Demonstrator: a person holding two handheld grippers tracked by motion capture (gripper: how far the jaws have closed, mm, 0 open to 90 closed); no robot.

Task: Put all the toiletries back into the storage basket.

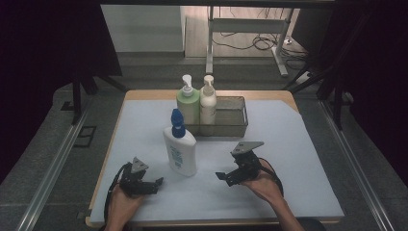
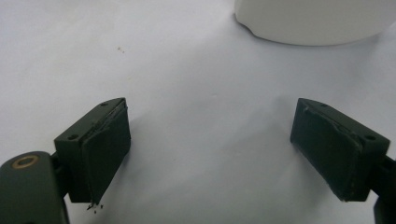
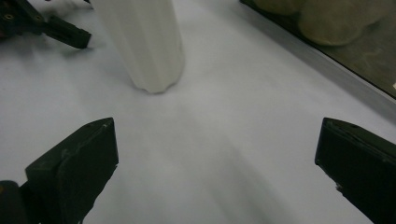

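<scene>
White bottle w/ blue cap (image 1: 180,150) stands mid-table, just near of wire basket (image 1: 231,126). Left gripper (image 1: 153,185) & right gripper (image 1: 222,177) flank it, jaws apart, empty. Likely approach step; next needs closing in on the body.

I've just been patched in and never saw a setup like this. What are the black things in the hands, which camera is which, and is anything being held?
No robot arm here: a person holds a hand-held two-jaw tool in each hand. The high view looks down on the table from the person's side; the left gripper is at its left, the right gripper at its right. The other two views come from cameras riding on the grippers, looking along their black jaws. Between the grippers stands a white bottle with a blue cap. Behind it a wire basket holds a green bottle and a cream bottle. Both grippers' jaws stand wide apart over bare table, so nothing is held. Both point toward the white bottle.
</scene>
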